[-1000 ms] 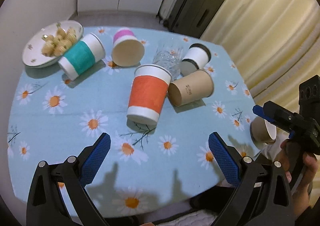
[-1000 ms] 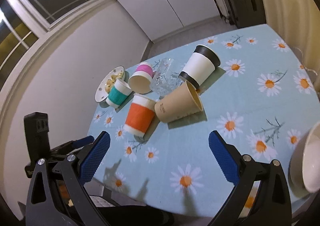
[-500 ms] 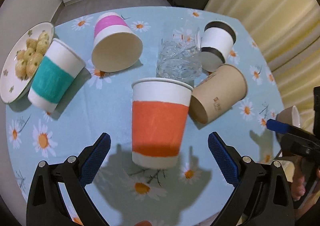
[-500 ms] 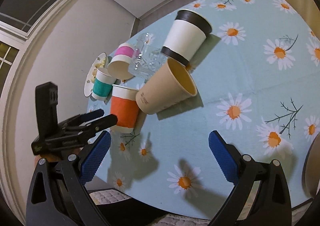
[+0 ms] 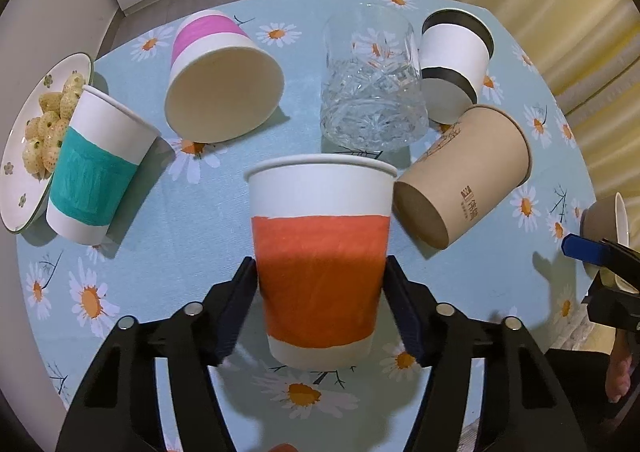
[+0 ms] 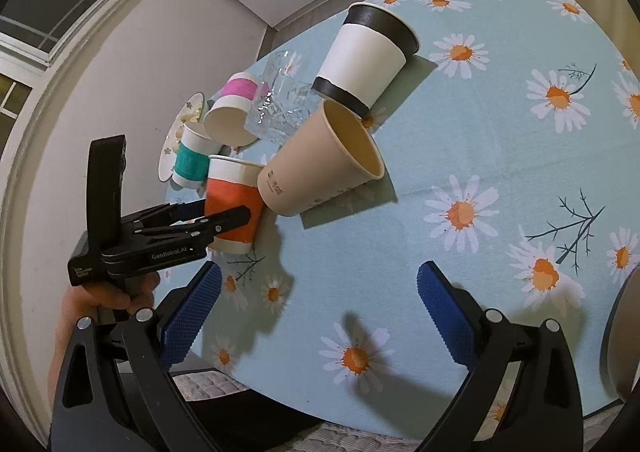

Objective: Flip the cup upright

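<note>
An orange-banded white paper cup (image 5: 320, 264) stands upright near the table's front, also in the right wrist view (image 6: 236, 207). My left gripper (image 5: 322, 304) has its blue pads against both sides of the cup's orange band, shut on it; it shows in the right wrist view (image 6: 224, 217) too. My right gripper (image 6: 316, 316) is open and empty above the tablecloth near the front edge. A tan paper cup (image 5: 464, 175) lies on its side just right of the orange cup, touching it (image 6: 320, 163).
A pink-banded cup (image 5: 220, 79), a teal-banded cup (image 5: 96, 167) and a black-banded cup (image 5: 456, 63) lie on their sides. A cut glass (image 5: 372, 79) stands behind the orange cup. A plate of snacks (image 5: 16, 187) sits far left, a bowl (image 5: 604, 219) at right.
My left gripper has moved forward to the orange cup and closed its fingers around it. The right gripper has moved a little closer to the table and stays open.
</note>
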